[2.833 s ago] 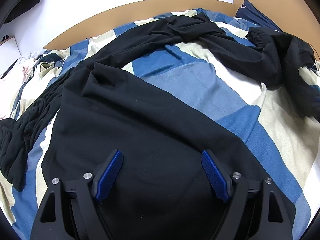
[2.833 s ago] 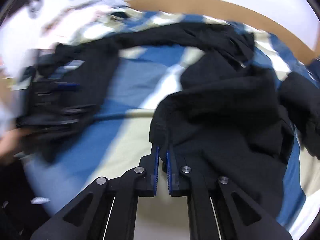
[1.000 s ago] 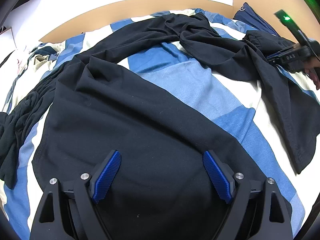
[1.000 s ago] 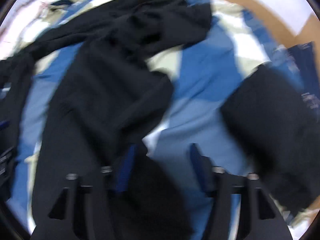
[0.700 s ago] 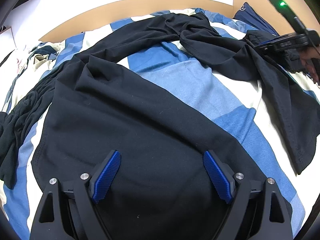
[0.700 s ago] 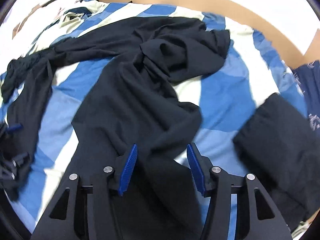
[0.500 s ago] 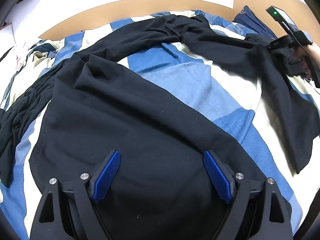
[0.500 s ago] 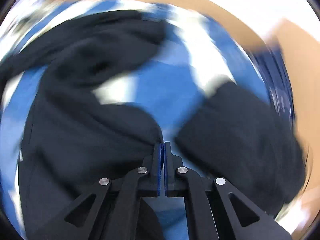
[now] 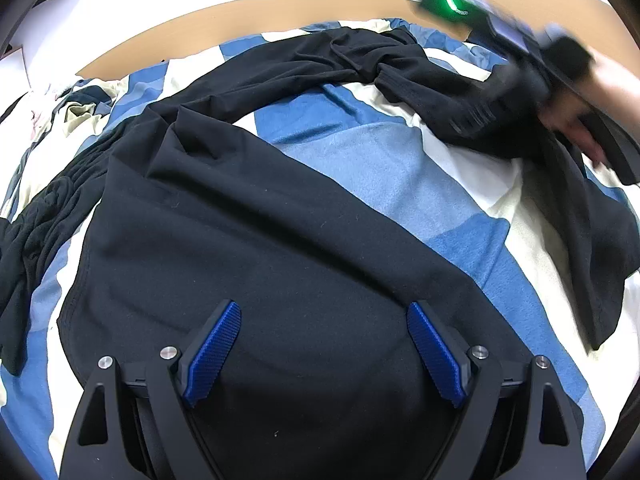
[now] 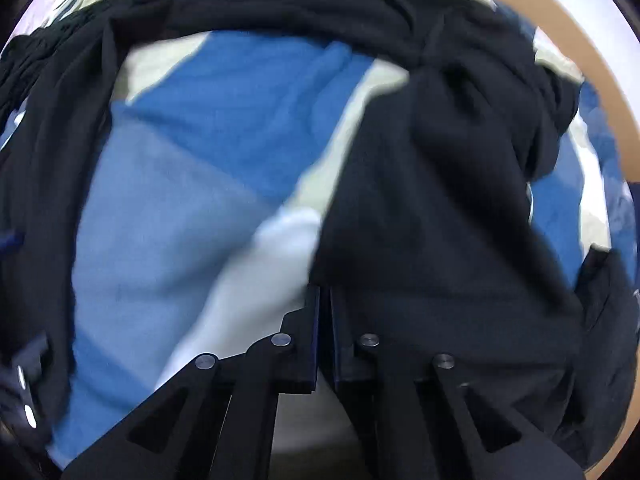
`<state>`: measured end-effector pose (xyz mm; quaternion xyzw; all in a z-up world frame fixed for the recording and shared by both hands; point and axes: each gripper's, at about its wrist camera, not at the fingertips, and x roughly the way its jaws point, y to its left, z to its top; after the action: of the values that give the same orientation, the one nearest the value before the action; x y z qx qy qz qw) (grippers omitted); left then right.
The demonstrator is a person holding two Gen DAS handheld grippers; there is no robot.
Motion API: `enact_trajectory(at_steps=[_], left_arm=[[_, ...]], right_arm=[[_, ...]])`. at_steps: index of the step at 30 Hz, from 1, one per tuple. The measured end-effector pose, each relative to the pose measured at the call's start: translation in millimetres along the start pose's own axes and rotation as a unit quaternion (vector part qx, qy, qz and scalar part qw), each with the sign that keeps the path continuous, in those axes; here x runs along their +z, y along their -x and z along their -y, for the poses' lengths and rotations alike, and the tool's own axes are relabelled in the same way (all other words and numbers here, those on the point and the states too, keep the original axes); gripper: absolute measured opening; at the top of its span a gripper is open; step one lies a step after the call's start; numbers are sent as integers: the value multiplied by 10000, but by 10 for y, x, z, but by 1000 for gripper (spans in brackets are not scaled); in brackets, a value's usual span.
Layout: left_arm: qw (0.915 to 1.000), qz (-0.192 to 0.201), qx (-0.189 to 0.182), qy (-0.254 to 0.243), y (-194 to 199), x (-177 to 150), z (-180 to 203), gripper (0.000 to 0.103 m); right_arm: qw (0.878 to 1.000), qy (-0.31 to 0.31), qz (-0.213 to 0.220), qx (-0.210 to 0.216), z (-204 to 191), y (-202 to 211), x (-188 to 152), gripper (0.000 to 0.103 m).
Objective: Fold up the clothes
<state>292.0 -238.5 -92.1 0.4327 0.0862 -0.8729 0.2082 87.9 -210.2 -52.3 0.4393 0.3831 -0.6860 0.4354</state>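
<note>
Garment, left wrist view: black garment (image 9: pixel 280 248) spread wide on the bed (image 9: pixel 384 168), over a sheet of blue, pale blue and cream patches.
Garment shape: broad flat panel near the camera; a long twisted band arcs along the far side of the bed to the right; a bunched strip trails down the left edge.
Left tool: left tool (image 9: pixel 324 344) hangs over the flat panel, its blue pads (image 9: pixel 212 354) standing wide apart, nothing between them; whether the tips touch the cloth cannot be told.
Right tool, from this view: right tool (image 9: pixel 504 80) at upper right, blurred, with a green light on its body; a bare hand (image 9: pixel 576 120) holds it over the far end of the band.
Headboard: tan board (image 9: pixel 168 36) curves behind the bed.

Garment, right wrist view: the same garment (image 10: pixel 432 208) fills the right half, rumpled, and arcs across the top to the left edge; patched sheet (image 10: pixel 192 208) bare in the middle.
Right tool: right tool (image 10: pixel 325 304) has its fingers pressed together, clamped on the garment's near edge, where the dark cloth runs into the tips.
Picture: blurred throughout.
Left edge: part of the left tool (image 10: pixel 20 380) shows, dark and unclear.
</note>
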Motion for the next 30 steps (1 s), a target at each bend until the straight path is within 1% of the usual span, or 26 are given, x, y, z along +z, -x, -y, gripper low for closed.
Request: enact_trajectory(at_steps=[1,2,3,4,5,6,8,10,11,12,14,15,16,17,18,19,20,21,22,23,24,25,26,27,29,30], left_arm=[[10000,-18,-5,3,-4,2,0,87],[10000,-33,-15,12,-7,3,-2,87],[10000,-38,-49,47,0,6,-14,87],[9999,-31,-101,96,16,9,-34,87],[9995,33,-235,216,75,14,-89,87],[9986,120,-366,355,149,20,-158,87],[9940,505,-554,802,424,25,-435,87],[9884,955,-235,1159,662,-10,-754,88],[9845,1144,-55,1327,765,-29,-908,92],[9826,1147,207,1448,779,-55,-1032,95],[9802,947,557,1645,702,-115,-1255,95],[9790,836,577,1766,643,-150,-1330,95],[9777,702,538,1905,564,-183,-1398,95],[9765,498,467,2042,452,-216,-1452,95],[9763,288,418,2105,355,-248,-1474,95],[9763,35,390,2128,246,-278,-1481,95],[9774,-68,423,2071,203,-279,-1484,95],[9789,-43,473,1985,221,-272,-1458,95],[9794,25,480,1959,255,-273,-1436,95],[9800,40,459,1935,268,-276,-1419,95],[9807,-10,447,1902,259,-276,-1408,95],[9814,-59,437,1870,251,-278,-1398,95],[9818,-86,441,1844,249,-283,-1393,95],[9820,-68,448,1833,260,-284,-1392,95],[9826,-7,474,1794,288,-276,-1384,95],[9831,24,508,1759,299,-267,-1373,95]], right_arm=[[9986,-179,448,237,-32,148,102,2],[9924,-551,967,524,-5,323,192,2],[9834,-983,1379,646,31,465,274,15],[9790,-1235,1457,708,27,496,328,30],[9753,-1436,1472,807,10,505,389,53],[9758,-1438,1295,1015,-65,450,464,55],[9783,-1148,1144,1292,-316,425,552,55],[9791,-863,1086,1486,-585,381,523,55],[9791,-720,1057,1583,-720,359,508,55],[9787,-618,1019,1673,-828,326,489,55],[9760,-669,894,1868,-926,150,476,55],[9754,-579,842,1952,-1039,58,482,55],[9768,-401,799,1948,-1146,3,475,52],[9800,-245,832,1792,-1172,-57,481,15],[9827,-88,864,1634,-1198,-117,487,2],[9844,-110,969,1468,-1159,-143,485,2],[9804,-734,1317,1268,-903,-52,453,2],[9710,-1354,1657,1062,-646,40,421,2],[9579,-1958,1908,876,-398,100,375,2],[9487,-2481,1815,745,-187,42,279,2],[9471,-2774,1508,568,-33,-61,176,4],[9498,-2798,1247,640,39,-143,84,5],[9508,-2766,1049,923,57,-226,3,12],[9480,-2738,1105,1190,36,-214,-84,24],[9364,-2704,1680,1477,-36,32,-370,40],[9285,-2680,1998,1614,-90,179,-527,45]])
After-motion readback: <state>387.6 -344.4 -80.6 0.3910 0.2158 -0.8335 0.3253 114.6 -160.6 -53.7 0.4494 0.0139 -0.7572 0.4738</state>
